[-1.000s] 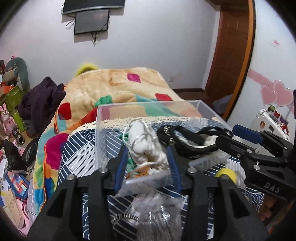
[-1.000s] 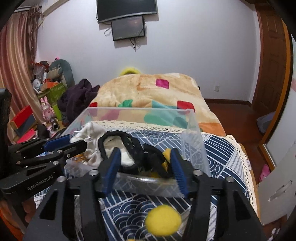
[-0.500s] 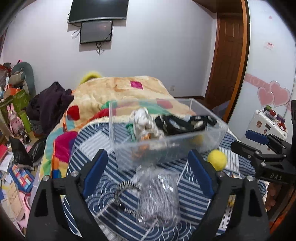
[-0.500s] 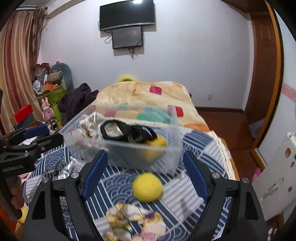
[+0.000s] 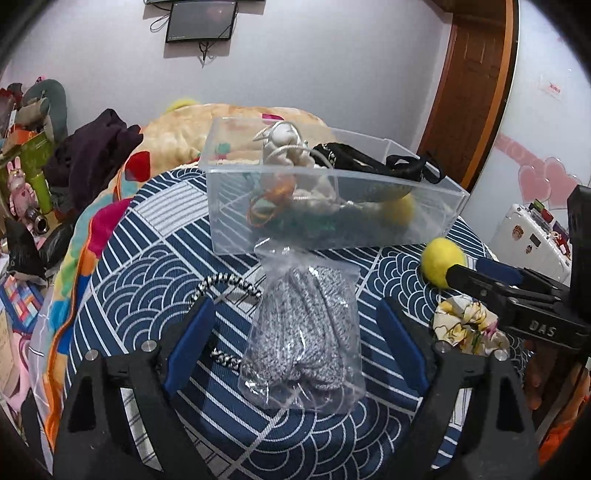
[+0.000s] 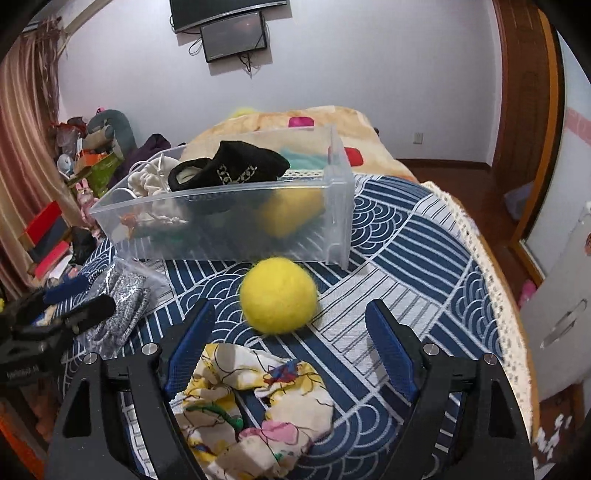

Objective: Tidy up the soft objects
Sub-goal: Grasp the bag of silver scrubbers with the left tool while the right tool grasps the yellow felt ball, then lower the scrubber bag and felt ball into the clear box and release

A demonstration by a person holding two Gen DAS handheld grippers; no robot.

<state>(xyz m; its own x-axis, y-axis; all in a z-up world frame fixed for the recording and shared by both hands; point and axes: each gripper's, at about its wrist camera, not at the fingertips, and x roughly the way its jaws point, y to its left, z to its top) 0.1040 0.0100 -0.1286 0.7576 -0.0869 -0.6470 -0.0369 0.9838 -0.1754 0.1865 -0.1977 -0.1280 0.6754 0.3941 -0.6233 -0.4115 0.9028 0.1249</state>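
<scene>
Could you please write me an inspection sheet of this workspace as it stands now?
Surface: blue patterned cloth with a lace edge, over a bed.
Job's things: clear plastic bin holding a black knit item, cream fabric, and a yellow ball; outside it a yellow felt ball, a floral scrunchie, a bag of grey knit items and a black-and-white braided cord.
Clutter: dark clothes and toys at the left.
Grippers: left gripper open around the bag; right gripper open over the scrunchie, near the ball.
Cables: dangling below the wall screen.
Surroundings: colourful blanket, wooden door.
</scene>
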